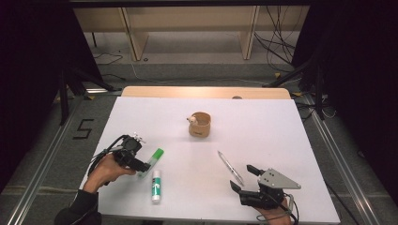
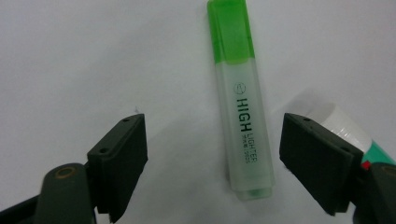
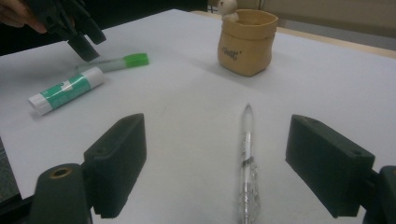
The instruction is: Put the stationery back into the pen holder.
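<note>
Left gripper (image 2: 212, 158) is over the green highlighter (image 2: 240, 112), jaws wide, nothing gripped. The highlighter lies flat on the white table (image 1: 263, 136), body between the jaws but nearer the right one. The glue stick (image 2: 348, 128) sits just beside it, right behind that jaw. I'd shift a touch sideways to centre the barrel, keep the jaw clear of the glue stick, drop low and close across the clear body, not the cap. Right gripper (image 3: 212, 168) is open, empty, straddling the pen (image 3: 246, 163). The tan pouch (image 1: 200, 124) is well apart, likely the drop-off.
</note>
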`<state>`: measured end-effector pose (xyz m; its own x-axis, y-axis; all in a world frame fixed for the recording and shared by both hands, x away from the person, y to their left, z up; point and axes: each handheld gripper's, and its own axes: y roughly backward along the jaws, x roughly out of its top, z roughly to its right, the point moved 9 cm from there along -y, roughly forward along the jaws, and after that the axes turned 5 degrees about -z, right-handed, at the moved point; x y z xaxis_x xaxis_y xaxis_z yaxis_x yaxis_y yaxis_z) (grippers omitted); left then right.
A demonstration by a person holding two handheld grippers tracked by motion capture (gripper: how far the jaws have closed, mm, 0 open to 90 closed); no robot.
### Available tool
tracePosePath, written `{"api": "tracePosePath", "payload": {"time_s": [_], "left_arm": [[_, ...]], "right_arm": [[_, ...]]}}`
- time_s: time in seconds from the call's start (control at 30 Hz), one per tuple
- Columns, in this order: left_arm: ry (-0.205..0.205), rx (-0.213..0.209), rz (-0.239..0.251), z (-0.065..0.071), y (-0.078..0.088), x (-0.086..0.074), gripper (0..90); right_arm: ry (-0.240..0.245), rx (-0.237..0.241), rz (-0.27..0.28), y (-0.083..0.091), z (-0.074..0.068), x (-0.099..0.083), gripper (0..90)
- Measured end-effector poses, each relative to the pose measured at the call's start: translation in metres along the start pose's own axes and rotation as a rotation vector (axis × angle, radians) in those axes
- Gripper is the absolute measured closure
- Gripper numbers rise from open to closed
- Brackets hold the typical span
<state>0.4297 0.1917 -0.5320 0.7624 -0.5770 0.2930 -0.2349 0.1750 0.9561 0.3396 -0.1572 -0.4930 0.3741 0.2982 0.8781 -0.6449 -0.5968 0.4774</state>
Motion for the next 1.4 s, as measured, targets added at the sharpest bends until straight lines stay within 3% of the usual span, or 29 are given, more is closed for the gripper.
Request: {"api": "tracePosePath", "payload": {"time_s": [0.17,0.47,0.8,0.9,1.0,1.27,1.4], "left_arm": [[-0.006,-0.017,0.006,0.003,0.001,0.000,29.2],[-0.036,-0.035,-0.044,0.014,-0.011,-0.004,39.2],[0.010,-0.046,-0.074,0.016,-0.016,-0.007,56.4],[-0.001,-0.028,-0.083,0.017,-0.016,-0.007,61.5],[0.007,-0.014,-0.085,0.019,-0.016,-0.007,62.9],[0.042,-0.035,-0.084,0.017,-0.016,-0.007,65.7],[0.060,-0.041,-0.052,0.013,-0.015,-0.003,65.8]], "right_arm": [[0.008,-0.006,-0.009,-0.001,-0.001,-0.001,21.2],[0.025,-0.008,-0.015,-0.002,-0.005,-0.001,21.2],[0.026,-0.004,-0.024,-0.004,-0.005,-0.002,21.2],[0.025,-0.002,-0.027,-0.004,-0.004,-0.003,21.2],[0.021,-0.002,-0.029,-0.004,-0.004,-0.003,21.2],[0.027,0.005,-0.034,-0.005,-0.005,-0.004,21.2],[0.029,0.004,-0.035,-0.005,-0.005,-0.004,21.2]]}}
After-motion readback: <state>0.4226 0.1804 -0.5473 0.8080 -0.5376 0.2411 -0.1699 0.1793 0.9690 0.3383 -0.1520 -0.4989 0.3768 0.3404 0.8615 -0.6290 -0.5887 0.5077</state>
